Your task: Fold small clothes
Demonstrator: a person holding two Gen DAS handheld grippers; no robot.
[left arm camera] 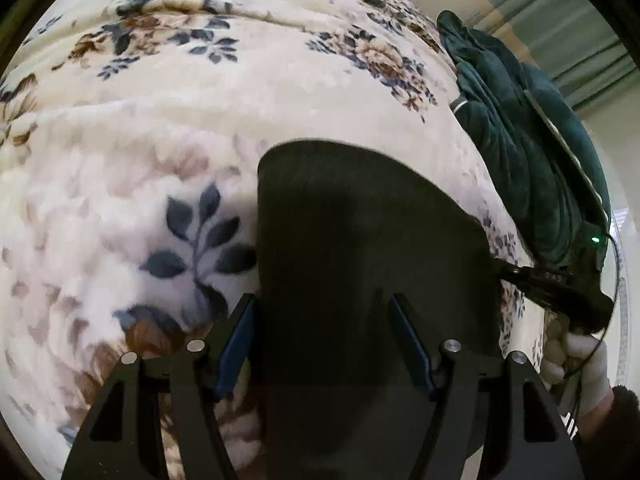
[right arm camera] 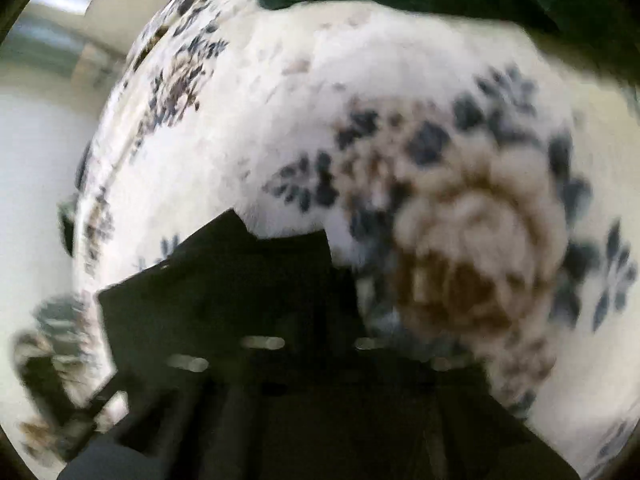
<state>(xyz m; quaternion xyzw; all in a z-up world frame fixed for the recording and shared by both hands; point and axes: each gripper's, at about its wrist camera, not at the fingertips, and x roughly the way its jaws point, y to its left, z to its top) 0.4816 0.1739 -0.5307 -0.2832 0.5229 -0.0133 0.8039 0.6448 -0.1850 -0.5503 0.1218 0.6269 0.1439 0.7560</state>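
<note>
Left wrist: green garment (left arm camera: 520, 152) beside black cloth (left arm camera: 360, 240) on floral blanket (left arm camera: 160, 120).

Readable text: none in either view.
Floral blanket (left arm camera: 224, 128): printed flowers and leaves only, no lettering.
Black garment (left arm camera: 360, 240): plain dark surface, no label or print visible.
Dark green cloth (left arm camera: 520, 140): no tag or writing visible.
Right wrist view: heavily blurred; any small marking there cannot be made out.
Green light (left arm camera: 595, 239): a small glowing dot on a dark device at the right edge of the left wrist view, with no number or word beside it.
</note>
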